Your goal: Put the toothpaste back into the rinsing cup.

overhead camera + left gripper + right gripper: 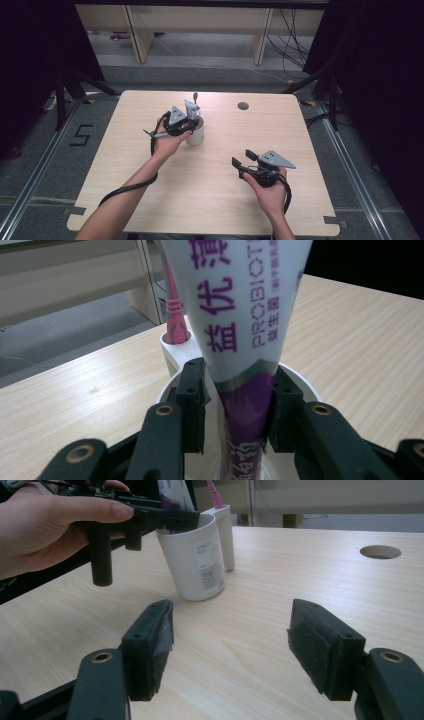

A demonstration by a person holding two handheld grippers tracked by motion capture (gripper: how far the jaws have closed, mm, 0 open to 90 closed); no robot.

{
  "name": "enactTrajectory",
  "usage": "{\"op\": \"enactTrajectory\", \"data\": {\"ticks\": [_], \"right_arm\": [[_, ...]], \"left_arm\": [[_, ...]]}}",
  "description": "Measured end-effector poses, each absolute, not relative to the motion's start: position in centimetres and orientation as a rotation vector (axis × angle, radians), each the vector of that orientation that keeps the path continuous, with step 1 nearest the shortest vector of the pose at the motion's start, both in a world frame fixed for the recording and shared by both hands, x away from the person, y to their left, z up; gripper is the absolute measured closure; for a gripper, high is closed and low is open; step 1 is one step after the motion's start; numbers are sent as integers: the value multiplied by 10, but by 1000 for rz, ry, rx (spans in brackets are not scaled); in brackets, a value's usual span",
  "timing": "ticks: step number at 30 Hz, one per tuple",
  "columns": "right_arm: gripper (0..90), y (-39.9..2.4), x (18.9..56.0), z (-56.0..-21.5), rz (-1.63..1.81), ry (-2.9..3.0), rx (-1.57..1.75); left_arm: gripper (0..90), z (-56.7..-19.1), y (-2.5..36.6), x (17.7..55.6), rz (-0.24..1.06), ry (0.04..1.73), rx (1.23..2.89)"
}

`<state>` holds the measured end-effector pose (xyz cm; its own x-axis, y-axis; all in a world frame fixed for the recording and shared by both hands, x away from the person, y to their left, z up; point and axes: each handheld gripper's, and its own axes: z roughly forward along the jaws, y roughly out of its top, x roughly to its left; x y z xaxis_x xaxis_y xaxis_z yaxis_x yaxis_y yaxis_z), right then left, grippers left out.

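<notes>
Nearest, at 5 o'clock on the table (300, 125): right gripper (243, 161), jaws spread wide with nothing between them, idle above bare wood, well apart from the cup.

Centre, toward 11 o'clock: left gripper (235, 410) straddles the toothpaste tube (240, 315) just over the rim of the white cup (195, 134). Tube stands upright in the cup, cap end down, crimped end high. Pads look to sit just off the tube, slight gap on the left side; judged let go, jaws parted, not clamped.

Beyond, touching the cup's far side: a narrow side holder (175, 342) with a pink toothbrush (172, 300) standing in it.

Risk: the tube is top-heavy and leans on the rim. If a jaw snags it while withdrawing, it may tip out or drag the light cup over.
</notes>
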<state>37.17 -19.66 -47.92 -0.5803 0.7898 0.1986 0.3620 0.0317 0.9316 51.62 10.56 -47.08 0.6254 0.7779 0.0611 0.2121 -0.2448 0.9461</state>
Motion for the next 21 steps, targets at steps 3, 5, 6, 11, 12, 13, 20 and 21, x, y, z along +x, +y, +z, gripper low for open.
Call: {"op": "enactTrajectory", "data": {"ticks": [3,5,6,11,12,13,20,21], "right_arm": [[354,-198,372,-479,1539,1934,1151],[354,-198,372,-479,1548,1933,1152],[354,-198,372,-479,1538,1931,1150],[353,-197,372,-479,1568,1945,1164],[353,-196,372,-479,1572,1942,1164],[353,-196,372,-479,1572,1943,1164],[352,-196,371,-479,1574,1946,1177],[352,-196,372,-479,1559,1945,1166]], "left_arm": [[663,-470,106,516,661,801,1778],[662,-470,106,515,663,800,1778],[661,-470,106,515,661,798,1775],[644,-468,107,513,663,800,1776],[637,-468,108,513,667,799,1777],[629,-467,108,513,662,798,1773],[521,-463,111,508,668,808,1776],[508,-462,111,507,666,810,1775]]}}
